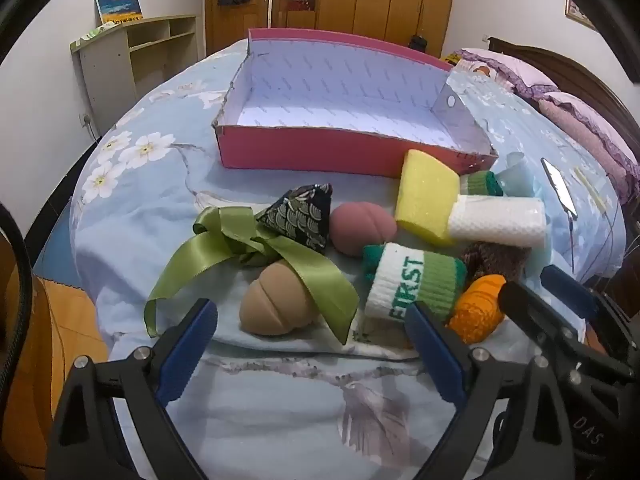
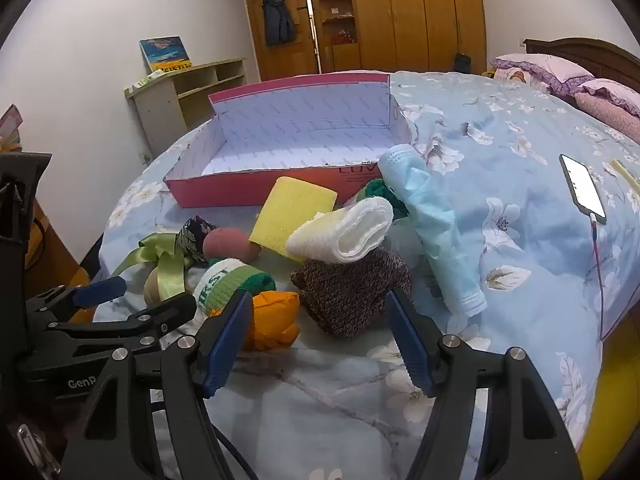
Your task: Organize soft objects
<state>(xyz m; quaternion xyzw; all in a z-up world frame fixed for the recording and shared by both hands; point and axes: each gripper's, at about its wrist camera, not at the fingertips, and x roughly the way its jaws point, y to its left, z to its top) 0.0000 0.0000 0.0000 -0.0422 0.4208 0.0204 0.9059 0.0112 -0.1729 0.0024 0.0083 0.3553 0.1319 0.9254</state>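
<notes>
A pile of soft things lies on the blue floral bed in front of an empty pink box (image 1: 304, 150) (image 2: 248, 188). It holds a tan squishy (image 1: 276, 304), a green ribbon (image 1: 256, 252), a dark patterned pouch (image 1: 304, 216), a pink squishy (image 1: 362, 226), a yellow sponge (image 1: 426, 196) (image 2: 294, 210), a rolled white cloth (image 1: 498, 220) (image 2: 344, 236), a green-white sock (image 1: 412, 286) (image 2: 230, 282), an orange knit piece (image 1: 478, 308) (image 2: 274, 318), a brown knit piece (image 2: 352, 294) and a blue face mask (image 2: 436, 236). My left gripper (image 1: 312, 322) is open just before the tan squishy. My right gripper (image 2: 318, 314) is open before the brown knit piece.
A lit phone (image 2: 582, 186) with a cable lies on the bed to the right. Purple pillows (image 2: 560, 74) lie at the headboard. A low shelf unit (image 1: 136, 60) stands by the wall at left. Wooden wardrobes (image 2: 404, 12) stand at the back.
</notes>
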